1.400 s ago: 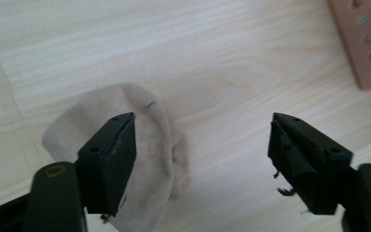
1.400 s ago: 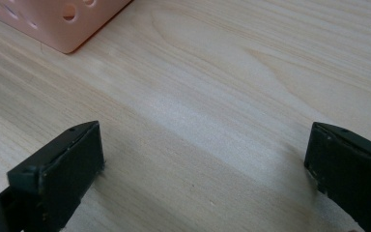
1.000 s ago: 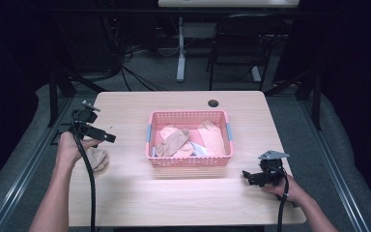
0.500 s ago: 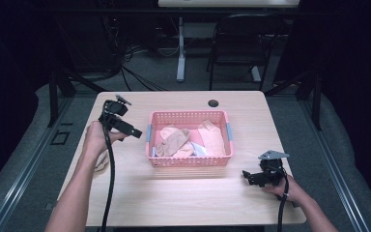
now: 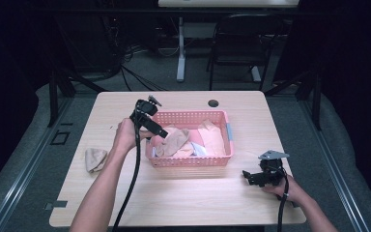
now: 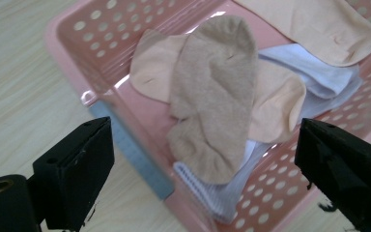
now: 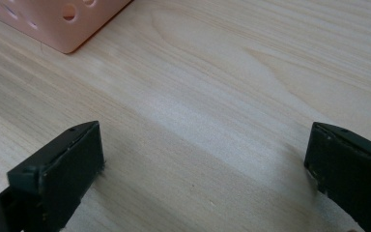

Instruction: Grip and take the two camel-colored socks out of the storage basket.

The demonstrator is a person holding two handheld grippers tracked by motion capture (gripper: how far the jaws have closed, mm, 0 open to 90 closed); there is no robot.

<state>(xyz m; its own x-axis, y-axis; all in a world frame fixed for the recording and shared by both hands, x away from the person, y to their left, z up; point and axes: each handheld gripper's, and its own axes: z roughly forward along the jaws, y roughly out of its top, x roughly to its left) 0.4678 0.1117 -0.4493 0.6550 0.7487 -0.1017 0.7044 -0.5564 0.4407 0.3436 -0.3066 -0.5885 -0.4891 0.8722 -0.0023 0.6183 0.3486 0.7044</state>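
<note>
Left tool, jaws spread, hovers over the tan sock atop the pink basket mid-worktop; descend centred, pinching that sock alone. Right tool rests spread near the right edge

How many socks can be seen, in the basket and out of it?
5, maybe more hidden underneath. In the pink basket: tan sock on top, peach sock beneath, another peach sock, white sock. A tan sock lies on the table's left.
</note>
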